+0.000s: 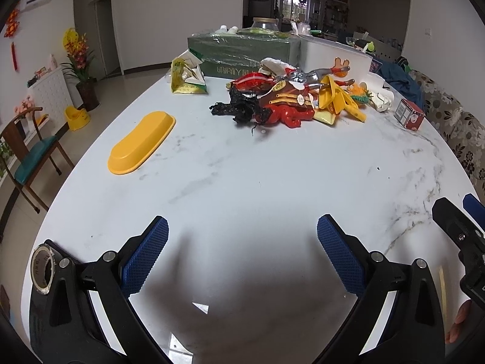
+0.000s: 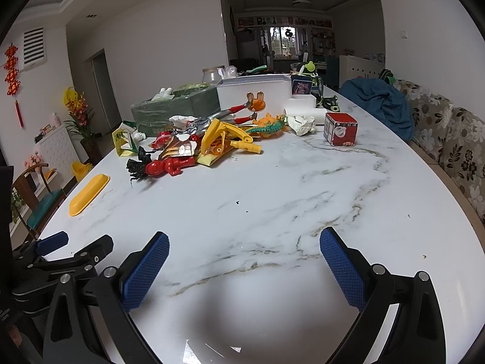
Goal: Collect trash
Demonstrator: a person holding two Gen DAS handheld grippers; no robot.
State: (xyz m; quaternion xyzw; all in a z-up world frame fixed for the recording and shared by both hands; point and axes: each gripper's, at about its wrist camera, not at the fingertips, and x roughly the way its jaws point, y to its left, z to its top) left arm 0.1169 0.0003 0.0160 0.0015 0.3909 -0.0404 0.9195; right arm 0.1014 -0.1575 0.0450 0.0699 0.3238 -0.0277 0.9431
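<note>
- Left gripper (image 1: pixel 242 251): jaws wide apart, nothing held, low over the near table edge.
- Right gripper (image 2: pixel 244 268): also wide open and empty, just beside the left one.
- Trash pile (image 1: pixel 291 97) lies straight ahead of both, well apart, across bare table; it runs left to right, black bag (image 1: pixel 236 109) at its left end, red box (image 2: pixel 340 129) off to the right.
- My guess: either hand could reach the pile; the left is nearer the yellow tray (image 1: pixel 141 142).
- White marble table (image 2: pixel 272 200), glossy.
- Living room beyond: sofa (image 2: pixel 448 139) right, chair (image 1: pixel 28 154) left.
</note>
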